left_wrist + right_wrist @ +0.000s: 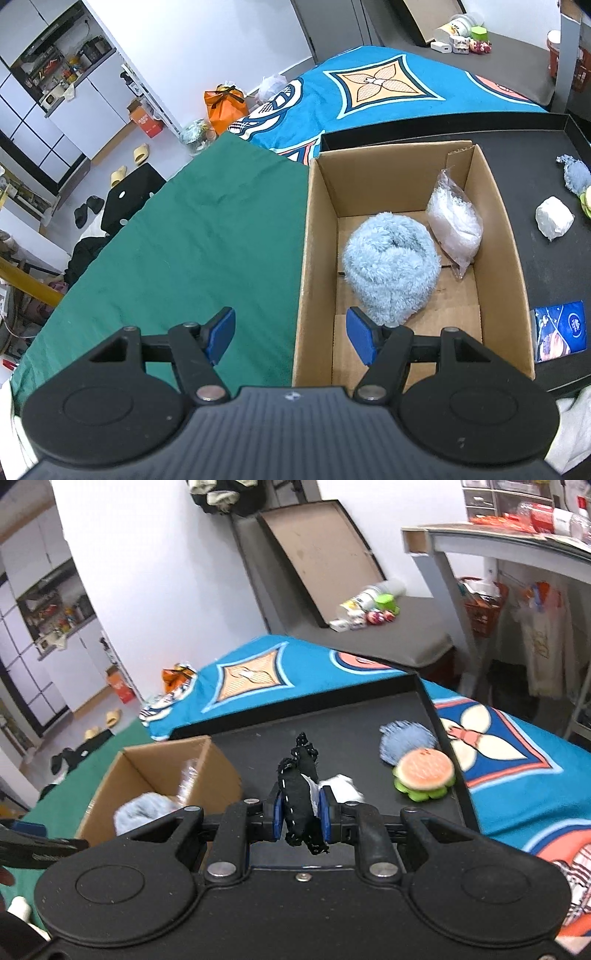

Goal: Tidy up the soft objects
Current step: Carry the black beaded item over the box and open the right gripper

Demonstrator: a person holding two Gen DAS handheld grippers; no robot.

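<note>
An open cardboard box (pixel 317 236) stands on a black tray (pixel 546 266). Inside it lie a fluffy light-blue plush (pixel 391 266) and a clear bag of white stuffing (pixel 456 225). My left gripper (pixel 291 334) hovers open over the box's near left wall, nothing between its blue pads. My right gripper (pixel 301 814) is shut on a black soft toy with white stitching (pixel 299 794), held above the tray (pixel 351 734) to the right of the box (pixel 199 771). A burger-shaped plush (pixel 424 771), a blue fuzzy plush (pixel 404 740) and a white wad (pixel 343 788) rest on the tray.
A green cloth (pixel 177 251) covers the surface left of the box, with a blue patterned blanket (pixel 369 92) beyond. A blue packet (pixel 559 330) and a white wad (pixel 554 218) lie on the tray. A grey bench with small items (pixel 369 609) and a table (pixel 498 542) stand behind.
</note>
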